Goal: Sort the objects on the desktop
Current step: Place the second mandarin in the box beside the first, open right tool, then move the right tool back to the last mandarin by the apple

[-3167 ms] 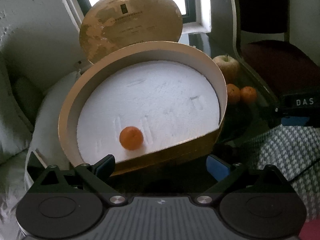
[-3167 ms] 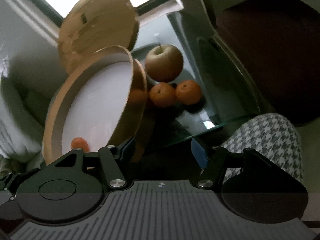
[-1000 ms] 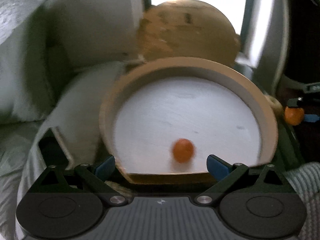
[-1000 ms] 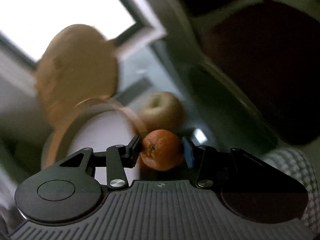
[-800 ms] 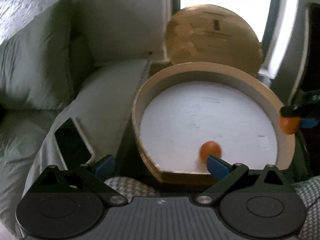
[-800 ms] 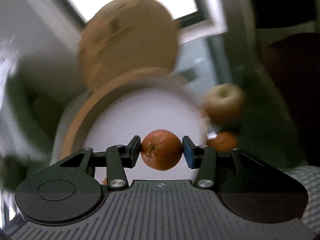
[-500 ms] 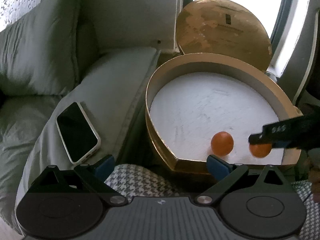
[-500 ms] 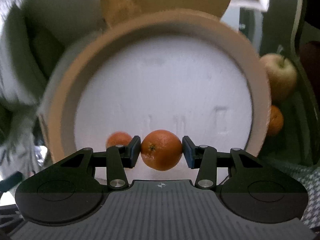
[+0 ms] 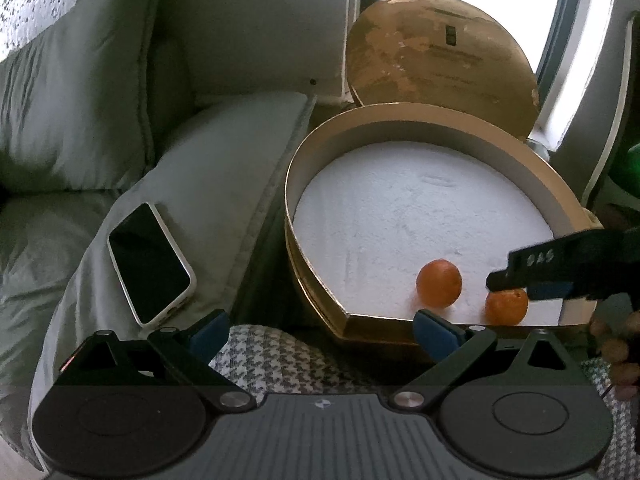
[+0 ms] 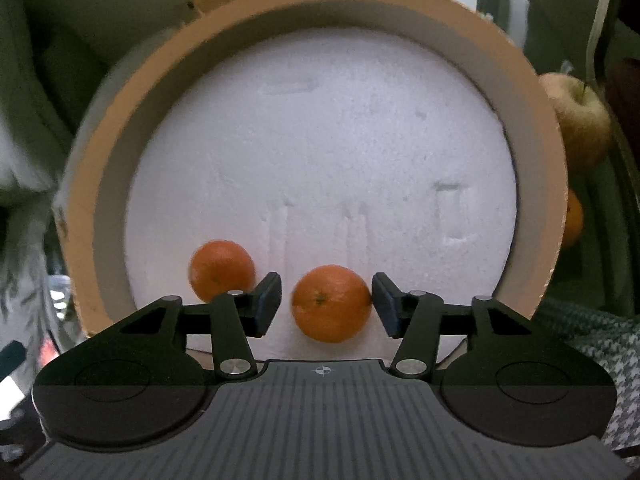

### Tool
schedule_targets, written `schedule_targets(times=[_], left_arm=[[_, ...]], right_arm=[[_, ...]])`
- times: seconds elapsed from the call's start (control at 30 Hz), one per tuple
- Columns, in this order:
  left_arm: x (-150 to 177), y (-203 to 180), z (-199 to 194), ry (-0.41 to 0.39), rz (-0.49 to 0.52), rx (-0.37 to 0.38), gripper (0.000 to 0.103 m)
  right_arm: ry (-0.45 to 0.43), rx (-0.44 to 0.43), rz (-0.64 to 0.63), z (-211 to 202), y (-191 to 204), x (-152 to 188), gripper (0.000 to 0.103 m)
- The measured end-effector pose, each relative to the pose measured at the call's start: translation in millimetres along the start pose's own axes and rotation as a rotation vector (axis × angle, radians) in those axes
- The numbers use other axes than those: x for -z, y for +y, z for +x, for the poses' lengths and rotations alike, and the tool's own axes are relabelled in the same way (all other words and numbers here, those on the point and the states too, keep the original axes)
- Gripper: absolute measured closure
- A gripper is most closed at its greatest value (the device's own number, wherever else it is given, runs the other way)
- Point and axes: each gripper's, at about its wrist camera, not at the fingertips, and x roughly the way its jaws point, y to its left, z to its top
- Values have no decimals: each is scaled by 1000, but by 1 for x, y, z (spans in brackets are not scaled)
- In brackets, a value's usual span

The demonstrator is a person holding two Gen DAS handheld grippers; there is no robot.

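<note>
Right tongs [image 10: 326, 306]: jaws have just been opening and now stand apart around an orange [image 10: 331, 303]; a clear gap shows at the left pad, the right pad is at most brushing the peel, so the fruit looks let go.
Left tongs [image 9: 322, 330]: wide open, nothing between the jaws, hanging over a houndstooth cloth [image 9: 280, 354] just short of the box.
Orange: sits on the white foam floor at the box's near edge, stem scar toward the camera. Likely set low and close to the wall so it will not roll far once freed.
Second orange [image 10: 222, 270]: already on the foam, just left of the first, apart from it.
Box [image 10: 120, 92]: round, tan-walled, tilted toward the cameras; its near wall is straight and low [image 9: 380, 326], which lets the tongs reach in from the front.
Lid [image 9: 436, 60]: round, scuffed gold, propped upright behind the box against the window, out of the way of the drop.
Still outside: an apple [image 10: 580, 120] and another orange [image 10: 572, 218] to the right of the box, half hidden by its wall; I judge them next in the sort.
Surface: dark and glossy beside the apple, perhaps glass; hard to tell.
Room: a pale sofa [image 9: 80, 100] to the left, a phone [image 9: 150, 264] face up on its cushion; bright window behind; a person's fingers [image 9: 616, 344] show at the right edge.
</note>
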Motion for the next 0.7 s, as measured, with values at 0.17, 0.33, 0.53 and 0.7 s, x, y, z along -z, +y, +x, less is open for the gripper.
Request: schedule_targets(times=[0.17,0.33,0.53,0.7], left_arm=[[2,-11,-10,-12,33,-1,4],[7,-24,-20,-16,86,-3,4],[9,-50,-32,-25,180,20,4],[12,-71,-41,-39,255,50,3]], right_arm=[[-65,-33,21,-31,-9,1,42],[-124,-97,68,-69,-23,17,42],[-186,-139,83,-109,-33,48,40],[-191,-151,121,-124,-51,74,36]])
